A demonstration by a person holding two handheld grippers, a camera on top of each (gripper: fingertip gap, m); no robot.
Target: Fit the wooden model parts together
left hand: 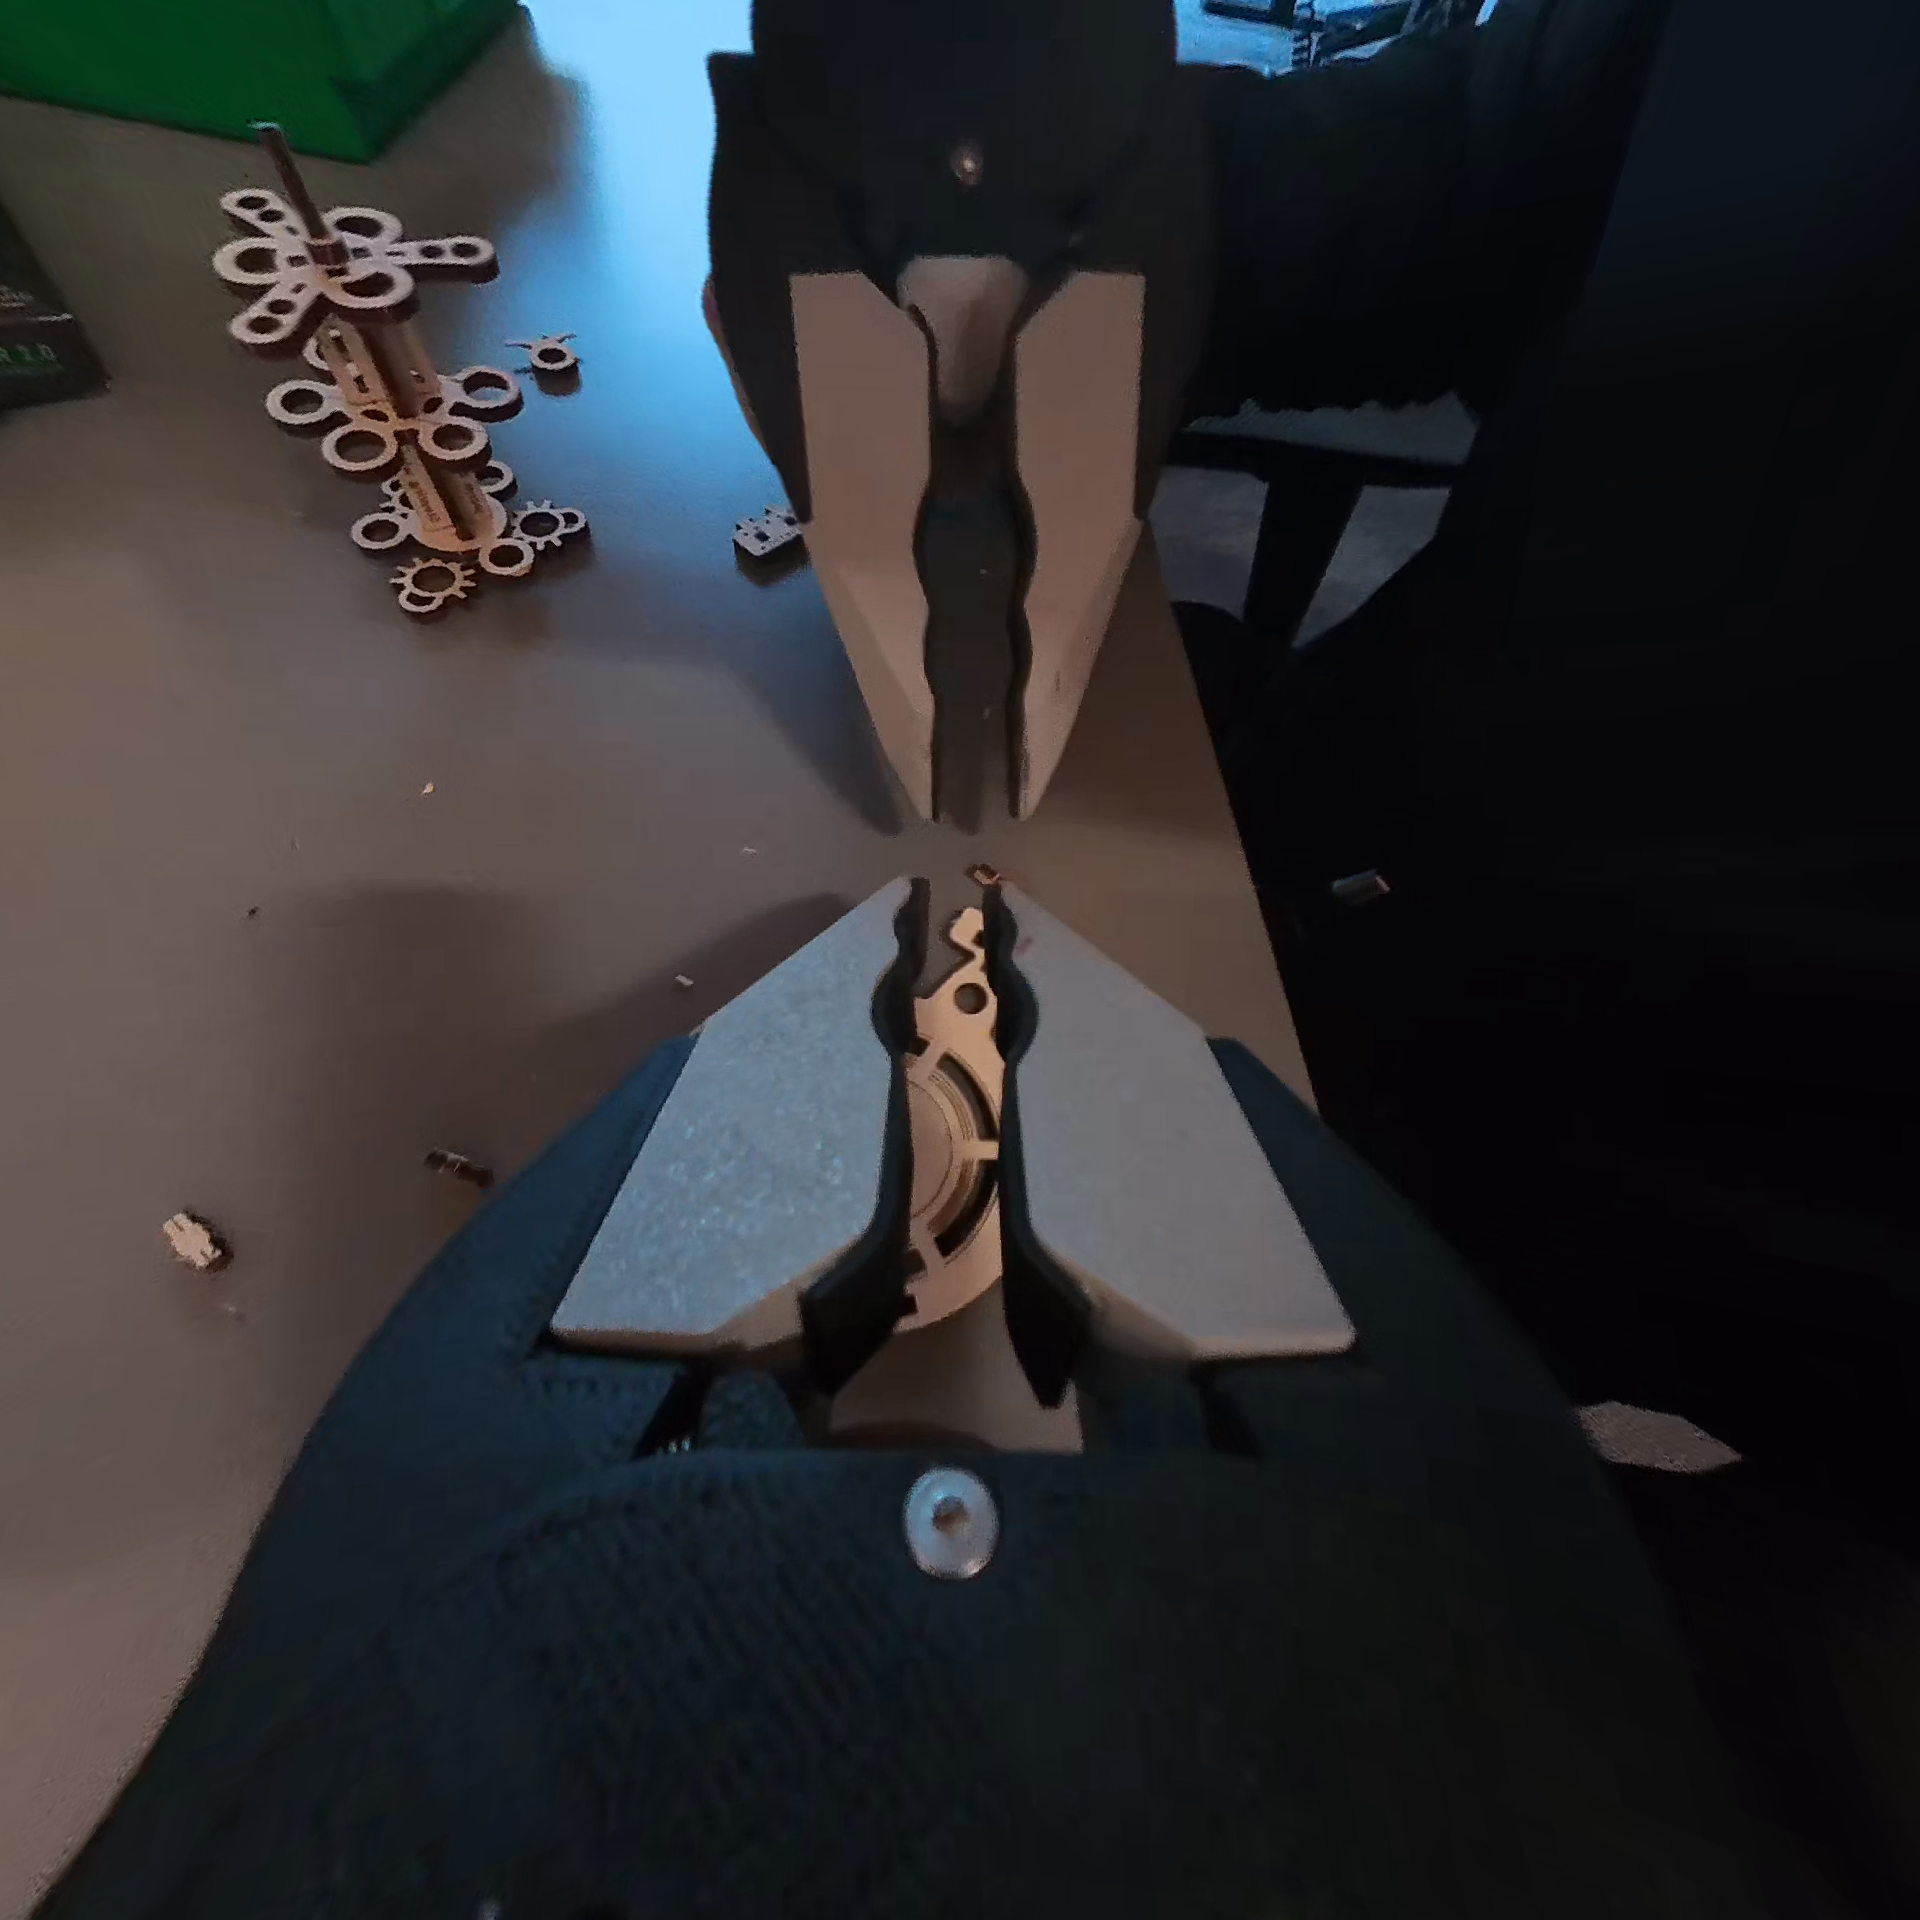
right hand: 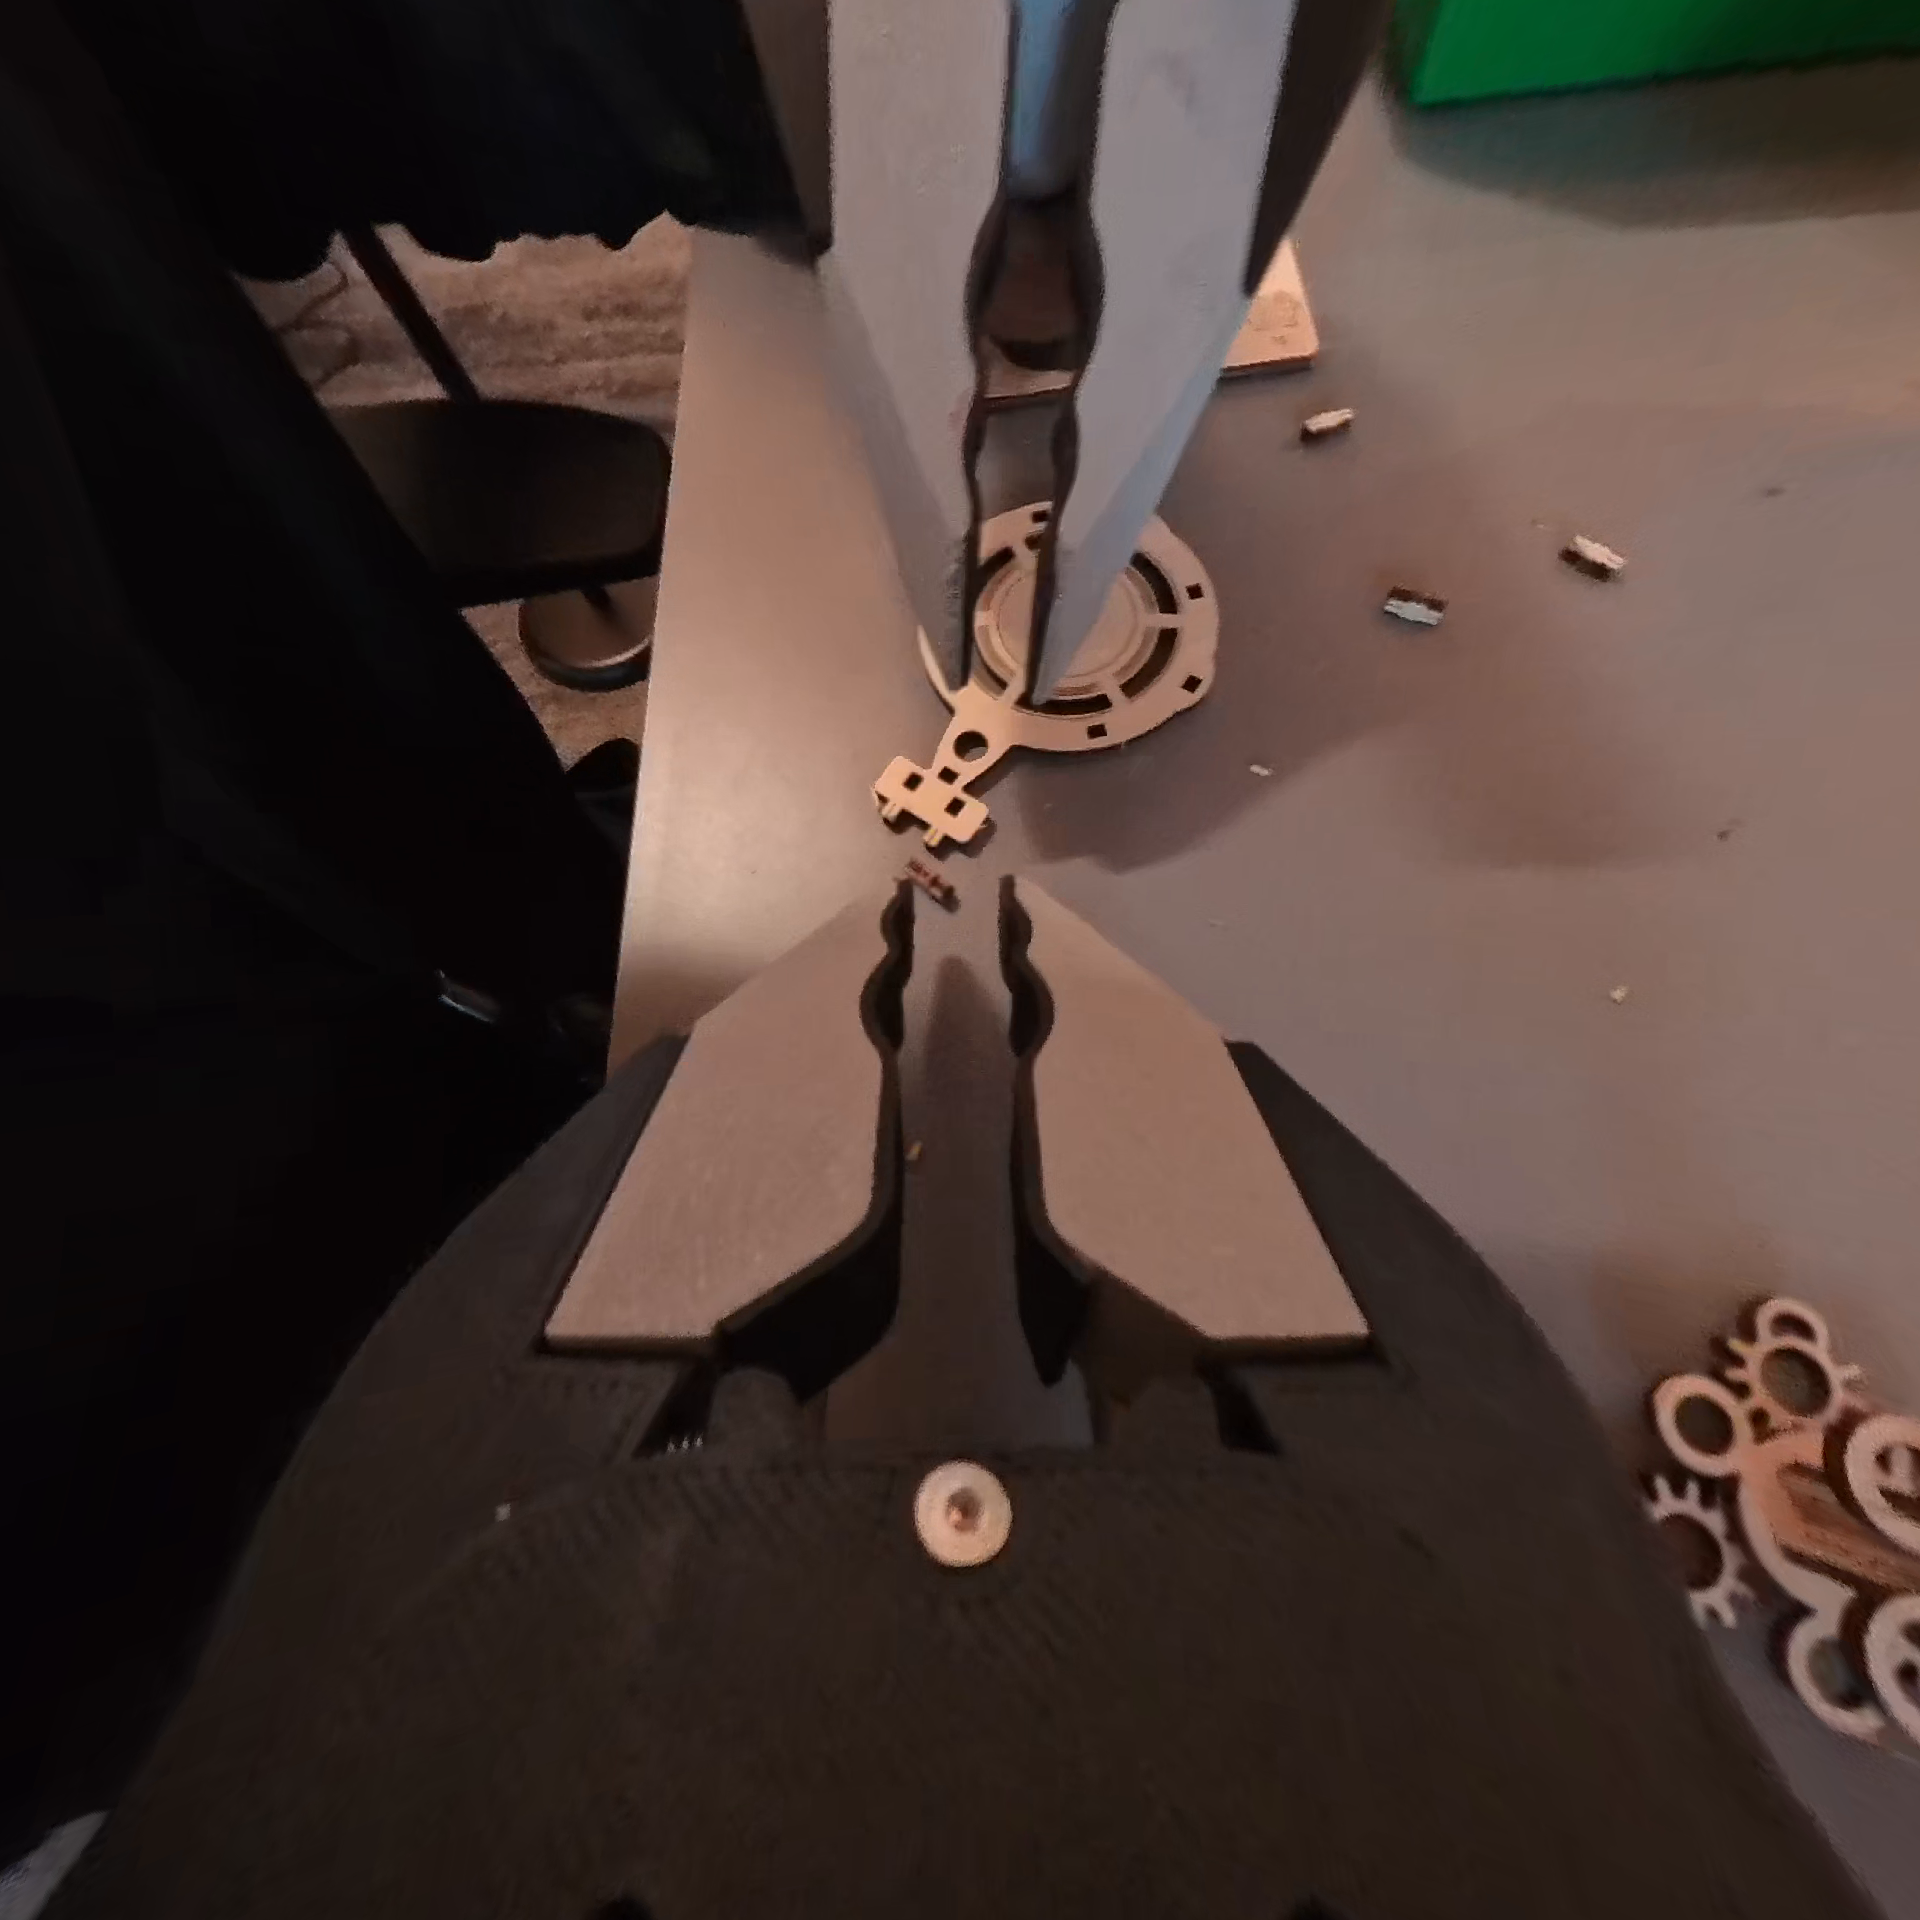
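Left gripper (right hand: 1003,696): pinching the stem of the ring piece (right hand: 1132,665), flat on the table (right hand: 1455,935).
Right gripper (right hand: 956,899): jaws slightly spread, empty.
Small peg (right hand: 930,883): between tips, near table edge.
Wooden model (left hand: 384,416): far left.

Dim room; cool bluish light glares on the table (left hand: 623,260) just beyond my far gripper (left hand: 971,821), whose soft shadow falls nearer me; edges bend, and close parts blur

An office-like workspace: grey desk (right hand: 1455,935), black chair (right hand: 499,488), carpeted floor (right hand: 582,301).
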